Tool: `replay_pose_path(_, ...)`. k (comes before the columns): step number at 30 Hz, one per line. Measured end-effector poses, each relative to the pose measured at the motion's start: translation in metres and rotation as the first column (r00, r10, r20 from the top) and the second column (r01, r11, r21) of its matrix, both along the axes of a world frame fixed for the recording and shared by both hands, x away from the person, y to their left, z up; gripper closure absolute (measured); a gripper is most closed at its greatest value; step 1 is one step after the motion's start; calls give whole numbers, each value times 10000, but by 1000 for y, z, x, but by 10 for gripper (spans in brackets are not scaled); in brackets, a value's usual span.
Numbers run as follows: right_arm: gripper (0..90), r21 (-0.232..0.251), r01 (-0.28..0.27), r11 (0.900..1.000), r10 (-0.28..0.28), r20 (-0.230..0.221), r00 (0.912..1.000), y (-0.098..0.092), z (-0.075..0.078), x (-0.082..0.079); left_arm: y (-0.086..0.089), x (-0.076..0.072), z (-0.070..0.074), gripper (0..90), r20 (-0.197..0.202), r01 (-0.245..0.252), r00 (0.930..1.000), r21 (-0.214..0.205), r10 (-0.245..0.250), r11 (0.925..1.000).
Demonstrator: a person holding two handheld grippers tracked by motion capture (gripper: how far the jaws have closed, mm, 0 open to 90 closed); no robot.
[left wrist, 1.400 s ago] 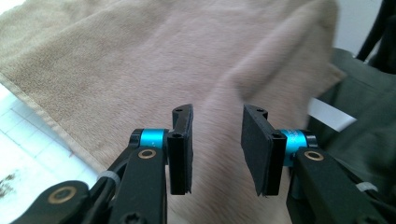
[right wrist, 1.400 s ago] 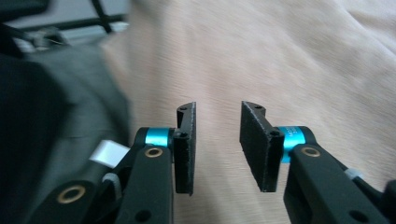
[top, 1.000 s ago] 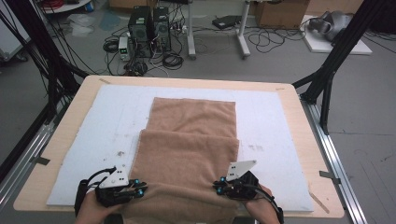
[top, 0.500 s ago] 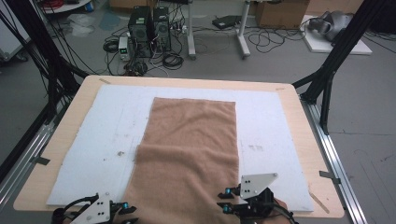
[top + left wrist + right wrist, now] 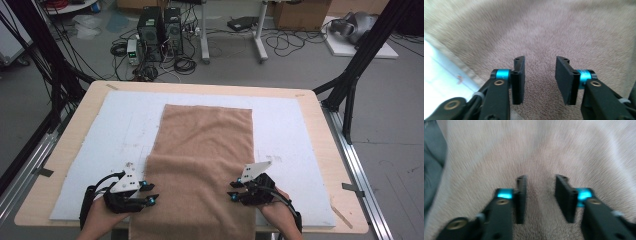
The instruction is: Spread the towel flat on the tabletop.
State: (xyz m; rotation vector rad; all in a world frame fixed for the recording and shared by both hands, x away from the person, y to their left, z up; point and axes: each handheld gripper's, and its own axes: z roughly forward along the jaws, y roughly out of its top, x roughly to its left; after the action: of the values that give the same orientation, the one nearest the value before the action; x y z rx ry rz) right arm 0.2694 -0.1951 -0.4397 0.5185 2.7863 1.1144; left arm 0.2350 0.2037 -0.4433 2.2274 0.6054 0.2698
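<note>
The brown towel [image 5: 202,165] lies on the white pad [image 5: 295,135] of the counter [image 5: 70,165], long axis running from the person's edge toward the far side; its near part is folded back on itself, with the fold's free edge crossing the cloth about halfway up, and the near end hangs over the front edge. The left tongs [image 5: 148,193] stand at the towel's left border and the right tongs [image 5: 233,191] at its right border, both pointing inward over the doubled layer, so the cloth lies between the two hands and each is equally near its own side. In the left gripper view the left tongs [image 5: 539,78] are released, having just been opening, with bare towel [image 5: 564,32] showing through the gap; the right tongs [image 5: 540,198] are likewise parted after opening, nothing pinched, towel [image 5: 549,147] beneath. Judgement: any further fold runs along the long axis, each hand taking its own edge.
</note>
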Motion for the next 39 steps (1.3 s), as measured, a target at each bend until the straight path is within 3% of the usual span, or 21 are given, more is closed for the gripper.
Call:
replay_pose_path(1, 696, 330, 106, 9994, -102, -114, 9999, -2, -2, 0, 1, -2, -1, 698, 80, 30, 10000, -147, -29, 9999)
replay_pose_path(2, 733, 553, 147, 9984, -138, -173, 9998, -5, -4, 1, 1, -3, -1, 798, 62, 16, 10000, -176, -15, 9998)
replay_pose_path(4, 810, 818, 23, 9966, 2, -306, 9995, -9, -6, 3, 1, -5, -1, 860, 21, -67, 10000, -213, 68, 9998)
replay_pose_path(8, 855, 686, -270, 9973, 293, -336, 9990, -8, -2, 0, 1, -14, 2, 874, 114, 178, 9998, 92, -179, 9998)
replay_pose_path(16, 847, 946, -686, 9931, 721, -335, 9968, -9, 5, -18, 8, -47, 8, 875, 364, 360, 9987, -90, -357, 9993)
replay_pose_path(20, 779, 1069, -793, 9911, 840, -399, 9957, -12, 8, -24, 8, -59, 8, 874, 417, 446, 9981, -58, -443, 9990)
replay_pose_path(23, 739, 1220, -494, 9913, 539, -337, 9980, -19, 10, -23, 9, -62, 7, 872, 408, 516, 9979, -178, -508, 9985)
replay_pose_path(27, 680, 1325, -56, 9912, 90, -245, 9997, -24, 12, -19, 11, -58, 10, 837, 408, 445, 9982, -385, -429, 9983)
replay_pose_path(29, 633, 1289, 232, 9914, -198, -270, 9994, -24, 11, -15, 13, -53, 12, 727, 467, 220, 9987, -559, -194, 9982)
replay_pose_path(31, 624, 1303, 294, 9910, -261, -273, 9993, -24, 10, -12, 15, -47, 14, 679, 537, 25, 9986, -699, 12, 9976)
replay_pose_path(36, 600, 1280, 286, 9914, -246, -326, 9992, -23, 10, -10, 19, -29, 17, 626, 608, -424, 9969, -1049, 490, 9936)
replay_pose_path(39, 552, 1365, 430, 9897, -396, -276, 9988, -23, 12, -8, 18, -22, 20, 615, 556, -431, 9972, -1207, 501, 9917)
